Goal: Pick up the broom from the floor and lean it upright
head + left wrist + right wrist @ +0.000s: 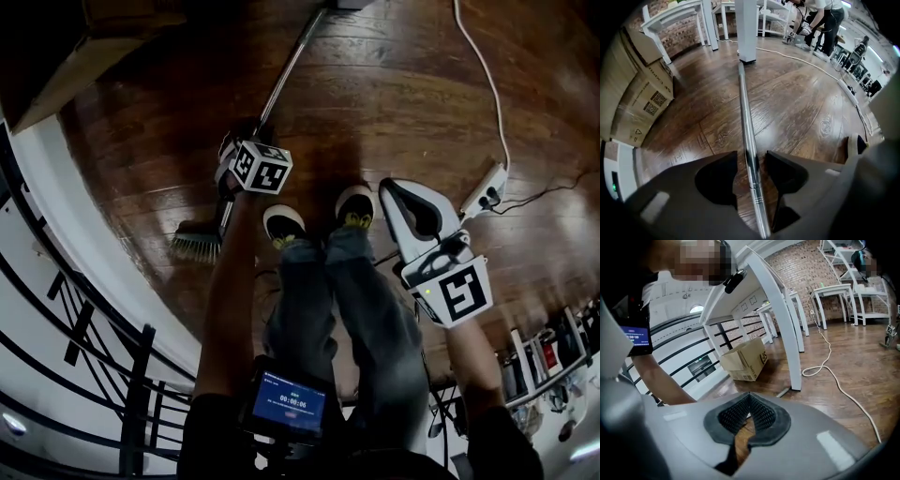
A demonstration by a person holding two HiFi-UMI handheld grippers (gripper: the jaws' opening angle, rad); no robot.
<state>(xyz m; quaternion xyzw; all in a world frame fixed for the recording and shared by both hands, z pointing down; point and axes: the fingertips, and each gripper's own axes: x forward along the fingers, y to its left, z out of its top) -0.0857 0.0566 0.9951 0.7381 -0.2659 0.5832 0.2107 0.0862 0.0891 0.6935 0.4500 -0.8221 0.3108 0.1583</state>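
The broom lies flat on the dark wood floor. Its bristle head [197,246] is near the railing, and its metal handle [286,70] runs away toward a white table leg. My left gripper [232,176] points steeply down over the handle, low by the floor. In the left gripper view the handle [744,108] passes between the dark fingers [717,176] of the left gripper [752,161], with a small gap on each side. My right gripper [390,189] hovers beside the person's shoes, and the right gripper [749,396] is shut on nothing.
Cardboard boxes [642,93] stand left of the handle, and a white table leg [746,28] is at its far end. A white cable [483,75] runs to a power strip [485,192] on the right. The person's shoes [281,223] are beside the handle. A black railing [84,337] borders the left.
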